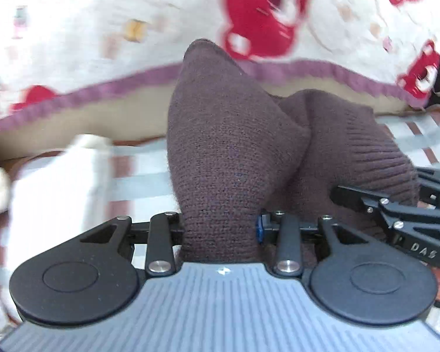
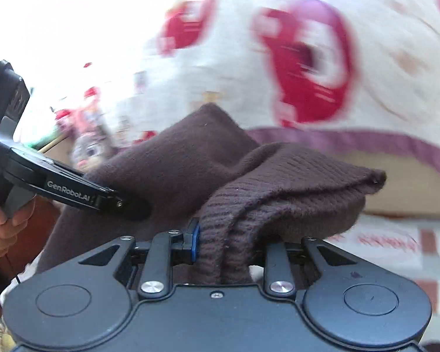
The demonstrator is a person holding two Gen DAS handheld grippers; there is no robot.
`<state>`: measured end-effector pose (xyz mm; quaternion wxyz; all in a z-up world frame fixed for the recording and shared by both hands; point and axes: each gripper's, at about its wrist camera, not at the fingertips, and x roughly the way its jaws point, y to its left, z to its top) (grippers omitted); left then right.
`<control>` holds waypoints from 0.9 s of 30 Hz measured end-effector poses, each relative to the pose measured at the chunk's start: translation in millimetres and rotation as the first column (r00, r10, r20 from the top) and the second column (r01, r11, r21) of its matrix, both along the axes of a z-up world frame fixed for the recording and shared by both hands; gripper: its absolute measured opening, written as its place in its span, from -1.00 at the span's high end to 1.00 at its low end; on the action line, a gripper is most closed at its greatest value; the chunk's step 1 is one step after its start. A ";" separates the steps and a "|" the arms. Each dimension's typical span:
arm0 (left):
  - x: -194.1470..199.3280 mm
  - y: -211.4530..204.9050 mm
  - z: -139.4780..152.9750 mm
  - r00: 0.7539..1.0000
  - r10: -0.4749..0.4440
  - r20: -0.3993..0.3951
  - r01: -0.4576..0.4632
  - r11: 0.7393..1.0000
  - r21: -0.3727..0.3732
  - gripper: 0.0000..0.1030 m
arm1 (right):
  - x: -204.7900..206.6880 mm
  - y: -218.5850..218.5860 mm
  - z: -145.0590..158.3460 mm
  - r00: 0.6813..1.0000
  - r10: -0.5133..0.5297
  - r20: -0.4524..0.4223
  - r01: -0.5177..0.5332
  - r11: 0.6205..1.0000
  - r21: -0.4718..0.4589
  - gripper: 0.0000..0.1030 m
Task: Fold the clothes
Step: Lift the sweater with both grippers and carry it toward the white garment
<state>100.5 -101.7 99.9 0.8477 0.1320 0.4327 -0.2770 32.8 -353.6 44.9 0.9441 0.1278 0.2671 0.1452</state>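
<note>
I am pinching the dark brown knitted sweater in my left gripper, jaws closed tight on a bunched fold at lower centre of the left view. My right gripper is clamping the ribbed hem likewise. The sweater is rising from both grips toward the frame's middle, its long axis running roughly upward and away. Beneath it the striped cloth is showing. Beyond, across the top, the white quilt with red prints and a purple border is lying, blurred.
</note>
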 end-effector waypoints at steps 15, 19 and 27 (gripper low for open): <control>65.6 228.7 -7.2 0.960 0.249 0.131 -0.249 0.968 -0.018 0.32 | 82.9 223.6 6.2 0.984 0.180 0.009 -0.180 0.984 -0.006 0.44; 125.4 258.9 -19.7 0.945 0.285 0.158 -0.285 0.958 -0.024 0.31 | 127.4 259.6 -5.4 0.986 0.167 0.023 -0.167 0.985 0.036 0.44; 261.4 284.8 -120.7 0.941 0.338 -0.009 -0.338 0.941 0.014 0.26 | 246.7 284.5 -99.2 0.989 0.136 -0.052 -0.129 0.984 0.121 0.41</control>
